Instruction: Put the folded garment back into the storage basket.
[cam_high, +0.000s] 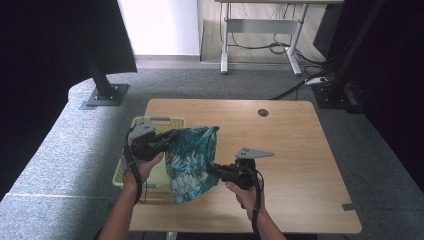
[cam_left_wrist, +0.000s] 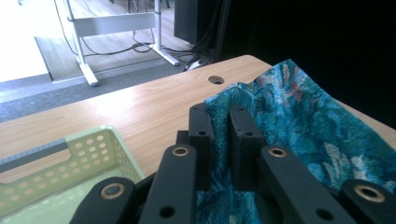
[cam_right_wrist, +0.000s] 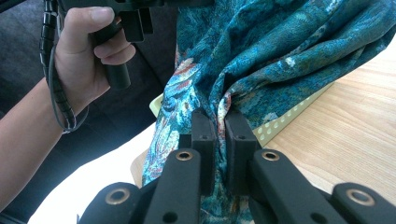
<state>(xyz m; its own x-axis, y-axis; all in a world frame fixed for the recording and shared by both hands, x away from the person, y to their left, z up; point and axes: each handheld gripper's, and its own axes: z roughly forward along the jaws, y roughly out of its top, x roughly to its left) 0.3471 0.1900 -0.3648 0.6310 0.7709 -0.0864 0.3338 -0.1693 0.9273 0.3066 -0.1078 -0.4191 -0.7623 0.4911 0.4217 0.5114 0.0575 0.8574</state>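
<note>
A wooden bench (cam_high: 300, 165) stands on grey carpet, with a round cable hole (cam_high: 263, 112) near its far edge. At its left side sits a pale green perforated basket (cam_high: 159, 120). A teal floral cloth (cam_high: 192, 160) hangs spread between the two tools, held up above the basket's right edge and the bench. The left tool (cam_high: 167, 139) pinches the cloth's upper left part, over the basket; the left hand (cam_high: 142, 165) grips it from below. The right tool (cam_high: 214, 169) clamps the cloth's right edge, lower down, with the right hand (cam_high: 245, 192) behind it. A grey three-cornered plate tops each tool. Beyond the bench stand a white desk frame (cam_high: 260, 30) and trailing cables.
</note>
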